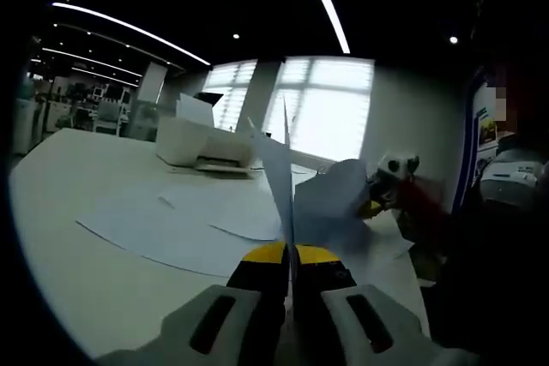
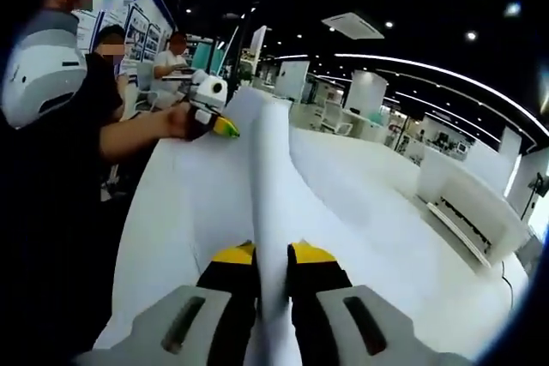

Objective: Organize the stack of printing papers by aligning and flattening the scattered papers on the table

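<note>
— While the white table (image 1: 77, 212) is taking up most of the left gripper view, where are the papers sitting?

— Loose sheets (image 1: 171, 220) are lying flat on it, overlapping, near the middle. Beyond them, on the far side, a white printer (image 1: 202, 147) is standing with a sheet upright in its rear tray; whether more is inside, I cannot tell.

— And the sheet being handled?

— In the right gripper view one paper (image 2: 273, 177) is running lengthwise away from the camera, its long axis pointing toward the far end of the table (image 2: 377, 212), bowed up into a ridge along the middle. In the left gripper view the same kind of sheet (image 1: 279, 169) is standing on edge, rising to a point, so its face is hard to make out.

— The tongs?

— The right gripper (image 2: 273, 255) is pinching the near edge of that paper between its yellow-tipped jaws. The left gripper (image 1: 290, 255) is doing likewise, jaws pressed onto the upright sheet's edge.

— Anything cut off?

— The person's dark sleeve (image 2: 51, 212) is covering the left of the right gripper view, and the other gripper (image 2: 206, 105) is showing far along the paper, its jaws too small to judge.
</note>
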